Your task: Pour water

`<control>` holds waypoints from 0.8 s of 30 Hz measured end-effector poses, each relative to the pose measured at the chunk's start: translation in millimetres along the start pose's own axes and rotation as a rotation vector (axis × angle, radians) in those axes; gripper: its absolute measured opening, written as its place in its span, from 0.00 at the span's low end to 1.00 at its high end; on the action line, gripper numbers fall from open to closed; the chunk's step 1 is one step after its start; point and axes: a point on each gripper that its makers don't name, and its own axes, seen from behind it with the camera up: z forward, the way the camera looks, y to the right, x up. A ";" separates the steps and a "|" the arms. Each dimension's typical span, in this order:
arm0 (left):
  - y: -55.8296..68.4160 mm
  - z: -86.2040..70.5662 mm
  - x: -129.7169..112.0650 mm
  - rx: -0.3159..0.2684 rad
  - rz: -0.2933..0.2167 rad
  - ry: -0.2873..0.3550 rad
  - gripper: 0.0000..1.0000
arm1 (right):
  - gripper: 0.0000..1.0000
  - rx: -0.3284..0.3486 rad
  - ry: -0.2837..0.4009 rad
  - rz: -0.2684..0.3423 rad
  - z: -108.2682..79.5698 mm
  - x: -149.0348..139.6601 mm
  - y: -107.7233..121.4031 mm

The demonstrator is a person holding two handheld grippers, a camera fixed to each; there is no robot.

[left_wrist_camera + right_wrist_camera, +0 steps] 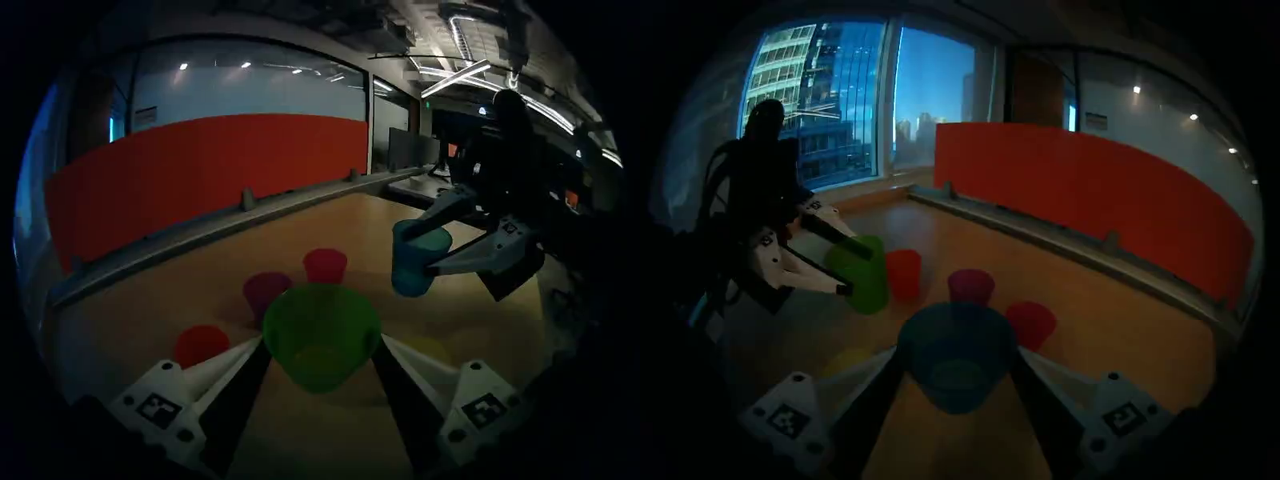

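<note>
my left gripper [322,342] grips a translucent green plastic cup [320,320]; my right gripper [956,352] grips a blue plastic cup [956,336], both well in from the edges of the wooden table [360,220].

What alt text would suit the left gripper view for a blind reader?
The left gripper holds a green cup close to the camera. Beyond it the right gripper holds a blue cup over a wooden table where a red cup, a purple cup and a crimson cup stand.
</note>
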 end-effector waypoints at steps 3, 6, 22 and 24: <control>2.0 -12.9 7.5 0.009 -0.005 0.033 0.85 | 0.90 -0.004 0.027 -0.003 -10.4 8.5 -4.9; 3.7 -24.5 14.8 0.015 -0.013 0.064 0.85 | 0.90 -0.007 0.053 -0.002 -18.7 15.6 -8.9; 4.0 -67.2 44.6 0.043 -0.030 0.196 0.85 | 0.90 0.011 0.183 0.012 -44.1 44.3 -25.4; 3.8 -69.8 46.5 0.044 -0.031 0.204 0.85 | 0.90 0.014 0.196 0.014 -45.2 47.8 -27.0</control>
